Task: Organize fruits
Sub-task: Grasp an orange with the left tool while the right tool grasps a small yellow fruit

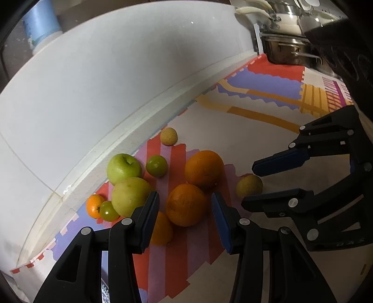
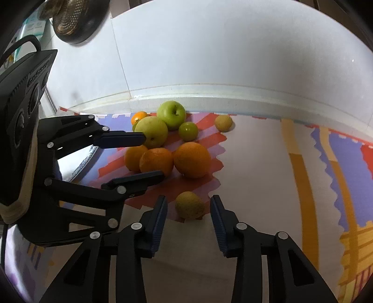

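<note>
Fruit lies in a heap on the patterned mat (image 1: pixel 177 251) by the wall: a green apple (image 1: pixel 123 167), a yellow-green apple (image 1: pixel 130 195), a big orange (image 1: pixel 204 169) and small green ones. My left gripper (image 1: pixel 184 198) stands open around a middle orange (image 1: pixel 186 205), with thin strips of mat showing on both sides. A small tan fruit (image 2: pixel 190 205) sits apart at the mat's edge. My right gripper (image 2: pixel 188 200) flanks it, open, with slim gaps at each pad. From the right wrist, the left gripper (image 2: pixel 153 156) brackets the same orange (image 2: pixel 156 160).
A white tiled wall (image 1: pixel 116 81) runs close behind the heap. Steel pots (image 1: pixel 286 49) stand at the far right end of the counter. A dark colander (image 2: pixel 74 21) hangs at the upper left, and a blue-rimmed plate (image 2: pixel 88 153) lies behind the left gripper. Another tan fruit (image 2: pixel 223 123) rests by the wall.
</note>
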Motion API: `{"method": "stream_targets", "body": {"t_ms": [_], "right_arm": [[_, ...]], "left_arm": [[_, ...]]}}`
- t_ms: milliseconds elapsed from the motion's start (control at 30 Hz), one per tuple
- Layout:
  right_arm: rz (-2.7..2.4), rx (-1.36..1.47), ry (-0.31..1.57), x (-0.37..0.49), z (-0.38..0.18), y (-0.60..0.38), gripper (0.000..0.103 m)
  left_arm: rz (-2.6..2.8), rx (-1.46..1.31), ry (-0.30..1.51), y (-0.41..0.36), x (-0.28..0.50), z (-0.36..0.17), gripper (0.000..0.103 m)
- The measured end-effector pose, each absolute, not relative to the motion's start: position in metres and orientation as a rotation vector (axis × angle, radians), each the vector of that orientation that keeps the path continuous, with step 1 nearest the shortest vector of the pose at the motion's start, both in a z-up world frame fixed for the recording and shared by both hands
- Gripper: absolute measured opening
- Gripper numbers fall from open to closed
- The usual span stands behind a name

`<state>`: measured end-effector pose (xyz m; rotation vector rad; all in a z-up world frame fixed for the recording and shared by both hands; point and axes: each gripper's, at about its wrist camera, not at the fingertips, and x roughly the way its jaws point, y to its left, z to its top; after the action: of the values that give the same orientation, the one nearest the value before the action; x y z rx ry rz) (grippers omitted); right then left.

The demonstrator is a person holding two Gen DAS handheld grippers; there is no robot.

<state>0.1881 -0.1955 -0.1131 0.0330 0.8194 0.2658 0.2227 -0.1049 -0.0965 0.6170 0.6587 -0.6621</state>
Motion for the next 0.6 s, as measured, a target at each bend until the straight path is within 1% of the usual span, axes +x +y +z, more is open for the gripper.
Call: {"method": "stream_targets", "body": {"t_ms": [67,167,233,600], "right_arm": [[0.27,0.047,0.826,0.19,-0.114,-0.197,0.035],[0.276,0.059,0.833,0.191,-0.116,-0.199,0.03],[0.277,0.066,0.833,0.192,-0.116,-0.2,0.03],[0.278,0.087,0.826,0.19,-0.111,-0.204,0.029]], "left_arm": [[-0.668,0.626,0.672,-0.108,0.224,-0.1,0.046],[-0.654,0.634,0.674,-0.111,0.226,-0.102,0.043],[-0.64,0.632,0.675,-0.111,0.228,-0.102,0.039],[-0.61,0.548,0.682,-0.105,0.223,-0.09,0.039]]}}
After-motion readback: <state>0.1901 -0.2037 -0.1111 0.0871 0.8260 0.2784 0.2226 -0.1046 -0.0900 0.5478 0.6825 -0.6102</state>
